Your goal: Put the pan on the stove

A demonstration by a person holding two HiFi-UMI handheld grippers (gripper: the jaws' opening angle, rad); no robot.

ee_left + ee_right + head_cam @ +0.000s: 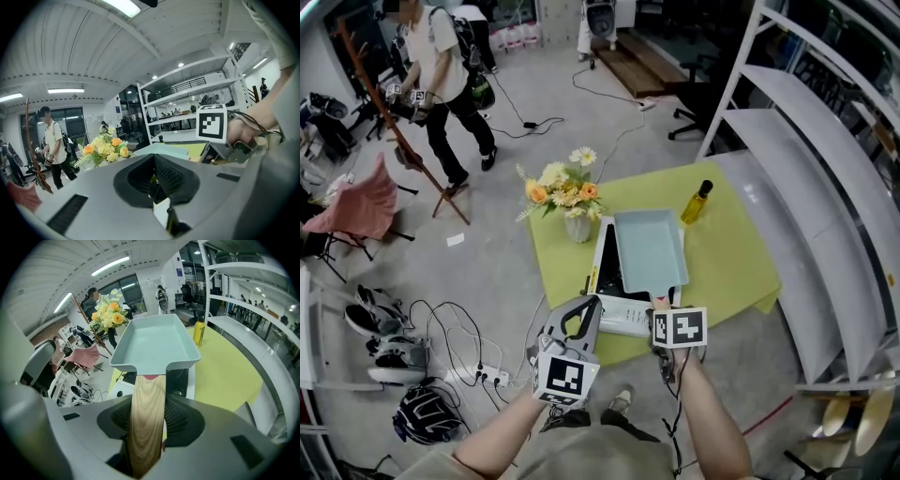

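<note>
Pan (154,341) just ahead of right hand-held gripper (149,414), wooden handle (146,439) clamped between its jaws.

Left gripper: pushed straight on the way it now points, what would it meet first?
Most likely the stove: the left gripper points at its near white edge, just below the pan. Depth is unclear, so the pan's side might come first.

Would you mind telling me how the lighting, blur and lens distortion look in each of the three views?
Head view: even room light, soft shadows, fisheye bowing the shelving, dark corners. Left gripper view: heavy barrel distortion, strip lights blown out, the left tool soft up close, flowers sharp. Right gripper view: pan crisp, its wooden handle slightly soft close up, edges vignetted.
</note>
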